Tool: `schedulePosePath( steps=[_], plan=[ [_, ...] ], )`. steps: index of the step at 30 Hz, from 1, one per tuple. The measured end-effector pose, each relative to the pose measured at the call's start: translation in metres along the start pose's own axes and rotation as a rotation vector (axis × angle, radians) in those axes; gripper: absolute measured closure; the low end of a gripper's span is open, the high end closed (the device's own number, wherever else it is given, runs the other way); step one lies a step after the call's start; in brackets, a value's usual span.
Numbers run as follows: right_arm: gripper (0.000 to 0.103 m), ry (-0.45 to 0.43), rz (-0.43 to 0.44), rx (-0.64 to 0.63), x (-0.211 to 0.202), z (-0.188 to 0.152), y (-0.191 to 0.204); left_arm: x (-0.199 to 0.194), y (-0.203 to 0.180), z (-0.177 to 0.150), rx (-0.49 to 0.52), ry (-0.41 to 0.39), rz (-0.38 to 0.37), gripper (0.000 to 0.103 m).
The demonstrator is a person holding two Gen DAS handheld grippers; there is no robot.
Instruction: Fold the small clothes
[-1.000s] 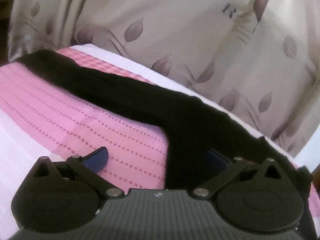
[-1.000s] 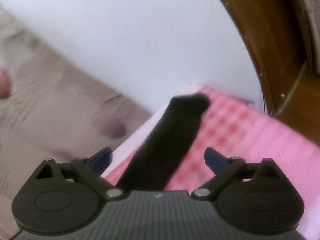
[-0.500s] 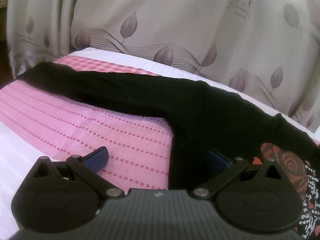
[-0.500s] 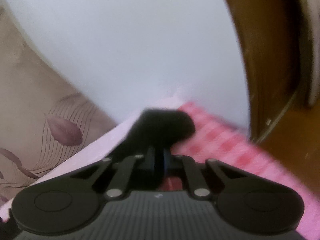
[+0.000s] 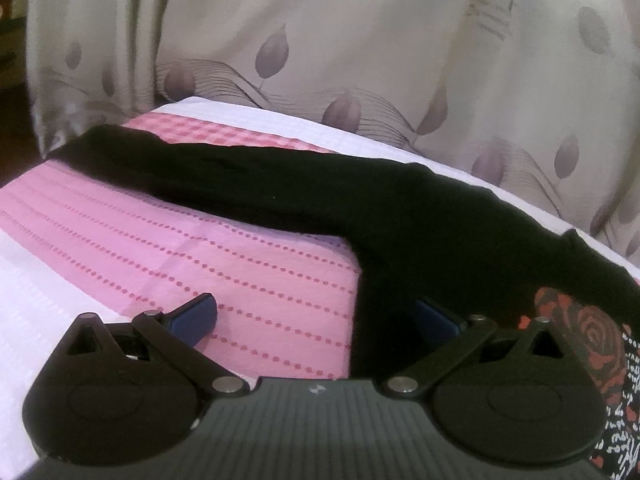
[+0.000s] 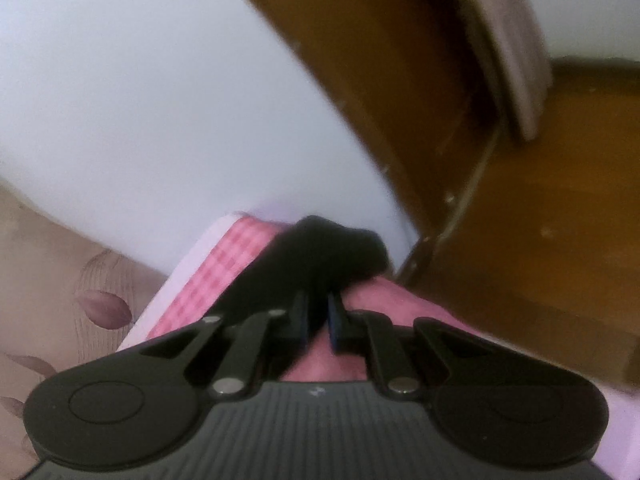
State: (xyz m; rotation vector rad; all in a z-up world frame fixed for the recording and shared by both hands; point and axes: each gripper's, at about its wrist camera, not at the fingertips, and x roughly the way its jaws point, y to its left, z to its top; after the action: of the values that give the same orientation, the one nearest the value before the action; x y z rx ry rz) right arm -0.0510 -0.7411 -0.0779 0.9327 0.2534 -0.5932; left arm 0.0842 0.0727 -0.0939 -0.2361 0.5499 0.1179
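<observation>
My right hand-held gripper point(image 6: 318, 318) has its jaws drawn nearly together on the cuff end of a long black knit sleeve point(image 6: 320, 256). The dark cloth bunches up just past the blue pads point(image 6: 334, 326). That sleeve end lies at a far corner of the bed, on a pink checked and dotted bedspread point(image 6: 208, 280), near a brown wooden door frame point(image 6: 400, 120).

My left hand-held gripper point(image 5: 316, 318) stands wide open and holds nothing. Its left blue pad point(image 5: 196, 316) hovers over bare pink cloth, and its right pad sits against the side edge of the small black long-sleeved top point(image 5: 400, 232), not pinching it. The top is spread flat across the bed, with one sleeve reaching towards the far left corner and a red rose print point(image 5: 580, 332) at the right edge of the picture.

I judge the risks to be these. The pinch is on a bunched wad, so soft knit could slip out as I carry the sleeve inward. A single-ended pull, with my left side gripping nothing, could drag the whole top and wrinkle it. The bedspread might be caught along with the sleeve.

The left wrist view shows the garment's body, its rose print and a beige leaf-patterned curtain point(image 5: 360, 60). The right wrist view alone shows the closed grip and the door frame, but it is blurred, so I cannot tell how much fabric is caught.
</observation>
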Motion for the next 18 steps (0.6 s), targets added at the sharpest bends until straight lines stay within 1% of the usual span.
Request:
schedulePosePath(
  steps=[1, 3, 5, 6, 7, 8, 9, 10, 11, 12, 14, 15, 18],
  plan=[
    [0.091, -0.022, 0.017, 0.021, -0.019, -0.008, -0.002, -0.001, 0.001, 0.000, -0.006, -0.003, -0.001, 0.000],
    [0.091, -0.016, 0.129, -0.016, -0.062, -0.026, 0.002, 0.000, 0.001, 0.001, -0.009, -0.003, -0.005, 0.000],
    [0.091, 0.008, 0.239, -0.073, -0.107, -0.053, 0.011, 0.000, -0.004, 0.002, -0.004, -0.007, 0.000, 0.000],
    [0.091, 0.057, 0.330, -0.089, -0.132, -0.070, 0.010, -0.002, -0.005, 0.002, 0.005, -0.012, 0.000, 0.002],
    [0.083, 0.138, 0.444, -0.103, -0.152, -0.089, 0.011, -0.009, -0.006, 0.002, 0.018, -0.023, -0.002, 0.003],
    [0.066, 0.213, 0.534, -0.134, -0.169, -0.108, 0.013, -0.019, -0.007, 0.002, 0.031, -0.037, -0.024, 0.003],
    [0.051, 0.271, 0.584, -0.185, -0.186, -0.127, 0.015, -0.031, -0.005, 0.000, 0.040, -0.053, -0.060, 0.003],
    [0.019, 0.321, 0.613, -0.251, -0.207, -0.150, 0.017, -0.045, -0.001, -0.002, 0.049, -0.075, -0.105, 0.002],
    [0.006, 0.338, 0.619, -0.300, -0.225, -0.171, 0.015, -0.061, 0.004, -0.005, 0.057, -0.098, -0.148, 0.000],
    [0.006, 0.344, 0.618, -0.342, -0.240, -0.189, 0.013, -0.077, 0.008, -0.010, 0.065, -0.111, -0.186, 0.000],
    [0.007, 0.372, 0.607, -0.427, -0.263, -0.222, 0.010, -0.104, 0.017, -0.020, 0.097, -0.106, -0.256, 0.000],
    [0.007, 0.379, 0.600, -0.442, -0.271, -0.236, 0.008, -0.115, 0.019, -0.026, 0.127, -0.101, -0.279, 0.000],
    [0.007, 0.381, 0.613, -0.387, -0.282, -0.259, 0.000, -0.144, 0.028, -0.048, 0.239, -0.087, -0.312, 0.000]
  ],
)
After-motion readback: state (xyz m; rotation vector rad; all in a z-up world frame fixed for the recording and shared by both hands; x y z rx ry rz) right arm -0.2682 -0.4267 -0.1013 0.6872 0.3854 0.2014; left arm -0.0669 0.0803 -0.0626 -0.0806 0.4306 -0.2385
